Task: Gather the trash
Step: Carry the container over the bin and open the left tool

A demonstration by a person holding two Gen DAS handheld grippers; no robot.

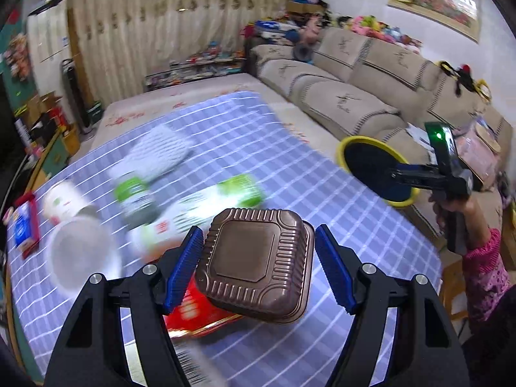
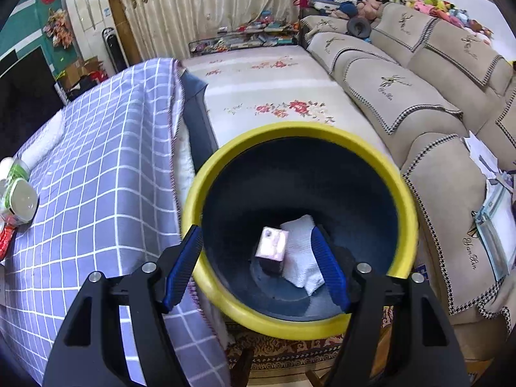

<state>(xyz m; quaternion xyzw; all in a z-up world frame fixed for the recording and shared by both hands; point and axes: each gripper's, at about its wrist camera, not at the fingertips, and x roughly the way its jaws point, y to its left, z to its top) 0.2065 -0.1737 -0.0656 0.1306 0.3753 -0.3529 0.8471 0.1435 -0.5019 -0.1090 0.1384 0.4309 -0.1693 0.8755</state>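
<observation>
In the left wrist view, the left hand-held gripper (image 1: 258, 266) stood spread wide around a brown ribbed square foil tray (image 1: 256, 264) turned bottom-up; the tray sat between the blue pads (image 1: 185, 266), near the left one, though contact could not be confirmed. Just below it lay one red flat packet (image 1: 193, 314), and ahead on the purple checked cloth-covered surface (image 1: 322, 187), blurred, lay two green-and-white containers (image 1: 135, 198), two white paper cups (image 1: 64, 201), one white foam sleeve (image 1: 161, 153) and one blue-and-red box (image 1: 24, 229). Far to the right, the other hand (image 1: 451, 208) held up a dark blue bin with a yellow rim (image 1: 377, 174). In the right wrist view, the right hand-held gripper (image 2: 256, 267) was clamped on that bin's near wall, one finger inside, one outside. Within the bin (image 2: 400, 225) lay two collected pieces: one small pinkish carton (image 2: 272, 245) and one white crumpled tissue (image 2: 301, 254). Judging by this, collection had only begun, with most trash left on the surface.
</observation>
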